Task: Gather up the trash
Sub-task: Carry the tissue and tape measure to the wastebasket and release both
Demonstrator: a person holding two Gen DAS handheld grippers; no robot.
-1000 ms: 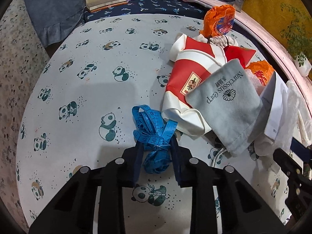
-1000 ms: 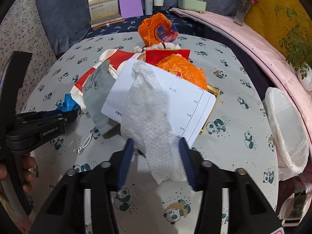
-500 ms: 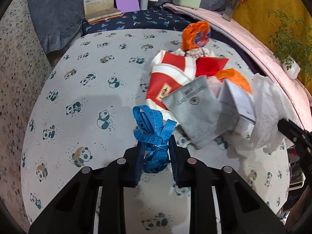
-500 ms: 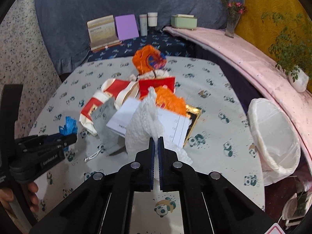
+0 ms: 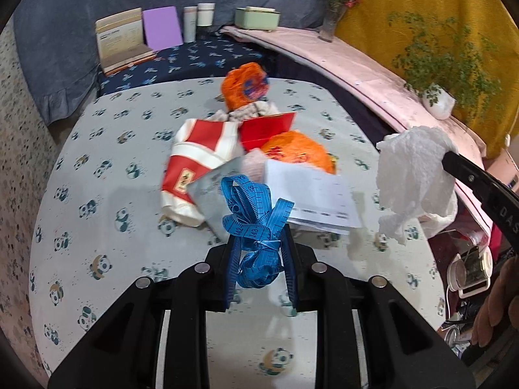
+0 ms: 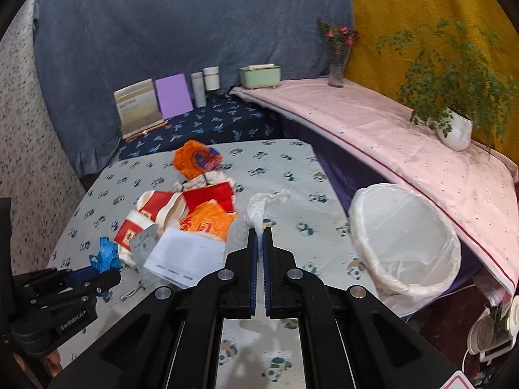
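The right gripper (image 6: pixel 259 236) pinches a tissue (image 6: pixel 259 207) left of the bin (image 6: pixel 405 236); the left gripper (image 5: pixel 259 243) clamps a tape (image 5: pixel 256 214). A loose tape loop may snag the pile.

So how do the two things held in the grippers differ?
The tape measure is blue, printed with numbers, a tangled band; the tissue is white, plain, a crumpled sheet. The left gripper holds the tape with its jaws partly apart; the right gripper has its jaws nearly together on the thin tissue. Both are limp and lifted off the table.
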